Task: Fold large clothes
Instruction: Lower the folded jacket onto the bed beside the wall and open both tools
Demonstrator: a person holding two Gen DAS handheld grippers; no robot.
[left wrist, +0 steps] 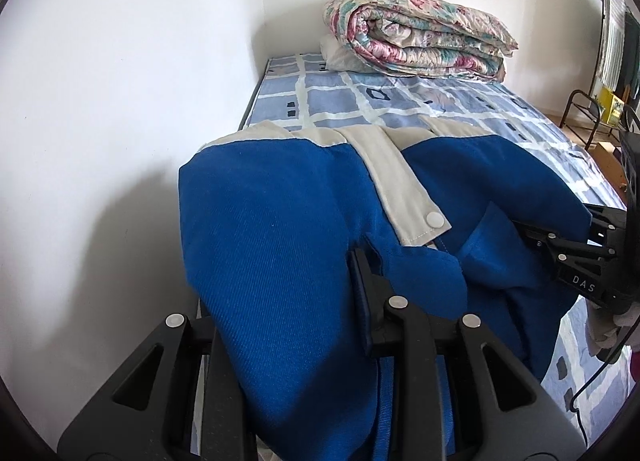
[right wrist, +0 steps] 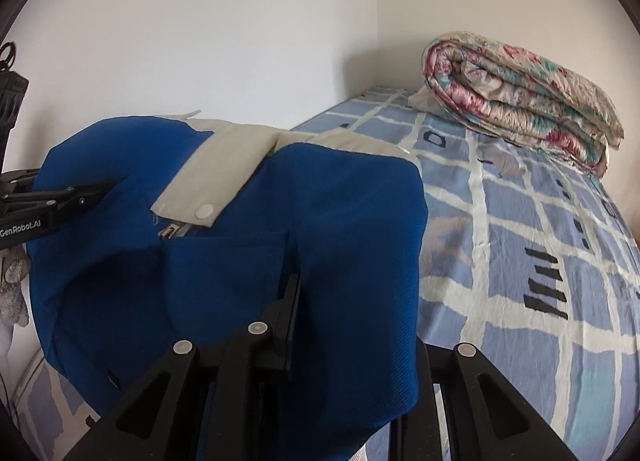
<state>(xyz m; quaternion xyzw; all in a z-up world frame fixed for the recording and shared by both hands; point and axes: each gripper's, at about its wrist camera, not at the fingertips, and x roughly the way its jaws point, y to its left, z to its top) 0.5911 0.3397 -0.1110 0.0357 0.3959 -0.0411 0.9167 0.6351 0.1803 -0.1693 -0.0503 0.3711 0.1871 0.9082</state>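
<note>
Blue jacket [left wrist: 280,245] held up over the bed [left wrist: 400,101] by both grippers.

At the left, the left gripper [left wrist: 288,341] has its fingers clamped on a thick fold of the blue twill; across the middle runs the garment's beige collar band and placket [left wrist: 396,177] with one white snap (a zipper end shows just below it in the right wrist view). Further right, the right gripper [right wrist: 356,325] likewise pinches the cloth's edge. Beyond, on the blue checked sheet, lies a folded floral quilt [right wrist: 520,101].
</note>
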